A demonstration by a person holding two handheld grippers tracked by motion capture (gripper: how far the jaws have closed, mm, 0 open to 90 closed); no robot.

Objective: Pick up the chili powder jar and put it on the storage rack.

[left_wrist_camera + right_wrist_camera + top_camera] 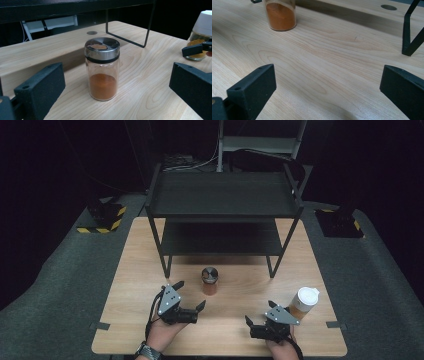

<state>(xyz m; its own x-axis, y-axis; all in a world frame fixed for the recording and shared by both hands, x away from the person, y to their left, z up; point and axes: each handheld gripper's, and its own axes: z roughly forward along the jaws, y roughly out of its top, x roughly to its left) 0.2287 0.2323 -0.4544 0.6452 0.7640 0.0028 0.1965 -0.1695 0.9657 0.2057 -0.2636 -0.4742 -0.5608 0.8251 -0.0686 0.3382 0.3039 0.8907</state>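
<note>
Spice jar (102,68) upright on counter (155,82); left gripper (189,297) and right gripper (259,314) both open, empty.
Glass looks smooth, rigid, breakable, light; grip mid-body, below the metal cap (102,47).

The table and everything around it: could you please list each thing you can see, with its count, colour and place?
Spice jar: one, clear glass with a silver lid, part full of orange powder, standing mid-table before the left gripper.
Bottle: one, white cap, amber contents, at the table's right side beside the right gripper.
Shelf rack: one, black, two tiers, at the table's far half.
Table: one, light wood, on grey floor.
Weighted stands: two, black with yellow stripes, on the floor at left and right.
Left gripper: one, black with a grey plate, jaws apart, aimed at the spice jar.
Right gripper: one, black with a grey plate, jaws apart over bare wood.
Hands: two, at the near edge; a watch on the left wrist.
</note>
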